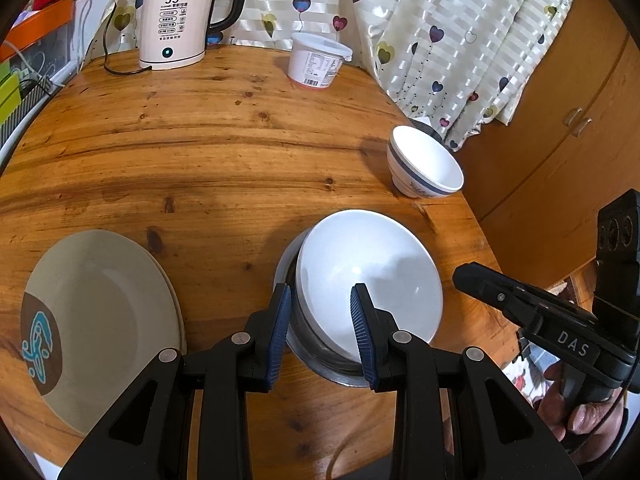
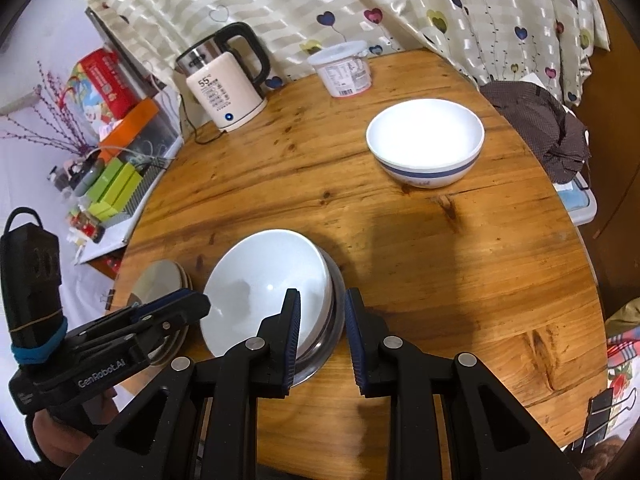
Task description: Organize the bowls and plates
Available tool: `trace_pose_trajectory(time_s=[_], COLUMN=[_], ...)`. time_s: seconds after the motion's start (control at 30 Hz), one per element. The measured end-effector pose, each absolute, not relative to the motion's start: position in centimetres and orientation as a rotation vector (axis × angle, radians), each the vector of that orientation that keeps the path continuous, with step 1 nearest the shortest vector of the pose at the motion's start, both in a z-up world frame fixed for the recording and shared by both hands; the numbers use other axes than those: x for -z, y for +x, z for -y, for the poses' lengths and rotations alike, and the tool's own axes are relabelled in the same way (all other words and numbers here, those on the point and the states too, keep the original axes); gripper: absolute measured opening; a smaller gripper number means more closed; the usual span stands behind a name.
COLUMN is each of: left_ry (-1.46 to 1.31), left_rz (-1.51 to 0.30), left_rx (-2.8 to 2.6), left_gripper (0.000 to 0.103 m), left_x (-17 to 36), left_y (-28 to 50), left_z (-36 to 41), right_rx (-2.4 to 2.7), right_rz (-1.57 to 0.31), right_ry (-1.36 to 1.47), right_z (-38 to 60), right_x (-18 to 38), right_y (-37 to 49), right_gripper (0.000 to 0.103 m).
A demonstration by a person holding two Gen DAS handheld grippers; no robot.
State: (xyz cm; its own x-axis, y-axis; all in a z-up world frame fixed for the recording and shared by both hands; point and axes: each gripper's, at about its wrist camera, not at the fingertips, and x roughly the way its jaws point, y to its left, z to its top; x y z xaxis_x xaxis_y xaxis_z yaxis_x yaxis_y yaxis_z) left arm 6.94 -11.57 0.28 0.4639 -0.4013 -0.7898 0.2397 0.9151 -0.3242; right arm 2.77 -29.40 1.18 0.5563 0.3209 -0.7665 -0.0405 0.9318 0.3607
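Observation:
A plain white bowl [image 1: 368, 276] sits tilted inside a steel bowl [image 1: 320, 356] near the table's front edge. My left gripper [image 1: 322, 332] is open, its jaws straddling the near left rims of both bowls. My right gripper [image 2: 322, 340] is open, its jaws straddling the right rims of the white bowl [image 2: 268, 292] and steel bowl [image 2: 326, 336]. A white bowl with a blue band [image 1: 426, 166] stands apart at the right; it also shows in the right wrist view [image 2: 426, 140]. Beige plates [image 1: 100, 320] lie stacked at the left.
A kettle [image 1: 180, 20] and a white lidded tub [image 1: 316, 60] stand at the back of the round wooden table [image 1: 200, 140]. A heart-patterned curtain [image 1: 460, 40] hangs behind. A dark cloth [image 2: 540, 120] lies beyond the right edge. Boxes [image 2: 116, 188] clutter the left.

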Motion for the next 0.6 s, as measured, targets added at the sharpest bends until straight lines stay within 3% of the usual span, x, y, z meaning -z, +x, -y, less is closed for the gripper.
trace_pose_trajectory(time_s=[0.6], left_ry=[-0.173], left_rz=[-1.056], left_rx=[0.356], left_gripper=[0.032], left_x=[1.3], left_y=[7.3], left_z=[11.3], right_rx=[-0.269], right_rz=[-0.974], right_ry=[0.317], right_z=[28.5], right_x=[0.1], right_y=[3.1], right_gripper=[0.025])
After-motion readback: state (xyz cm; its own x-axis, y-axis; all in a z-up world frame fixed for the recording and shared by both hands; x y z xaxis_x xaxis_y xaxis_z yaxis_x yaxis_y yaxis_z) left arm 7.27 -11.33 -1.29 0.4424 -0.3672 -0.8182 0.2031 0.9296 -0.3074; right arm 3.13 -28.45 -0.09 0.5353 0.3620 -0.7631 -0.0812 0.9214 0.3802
